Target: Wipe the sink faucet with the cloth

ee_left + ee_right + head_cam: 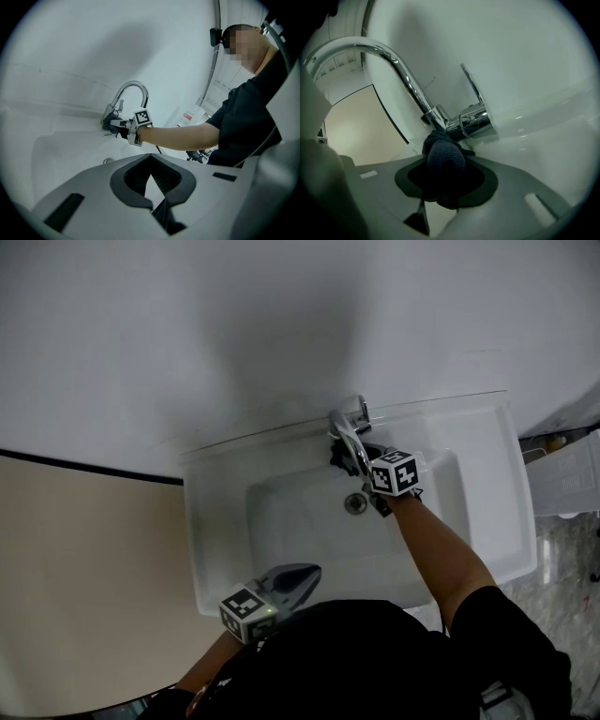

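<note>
Right gripper view: the right gripper (444,190) is clamped on a dark, bunched knitted cloth (446,158). The wad fills the space between the two jaws and bulges out past them. The front of the cloth touches the curved chrome sink faucet (465,123) low down, where the arched spout meets the shiny round body. A thin chrome lever (471,86) rises from that body, close to the white wall (525,51).

From the head view, this gripper (367,465) reaches in from the right over the white rectangular sink (217,549). Its marker cube faces up, and the cloth (339,457) is tucked against the faucet (348,430) at the back rim. The round metal drain (355,503) lies in the basin just in front of the gripper.

The left gripper (302,576) hovers over the sink's front edge, well apart from the faucet. In the left gripper view its jaws (154,199) meet at the tips with nothing between them, and only the pale basin shows through the small gap behind them. Beyond them, that view shows the person's bare forearm (183,137) stretched across the basin, with the right gripper (121,125) holding the cloth (108,123) at the foot of the faucet (133,86).

A beige floor (84,587) lies left of the sink.
</note>
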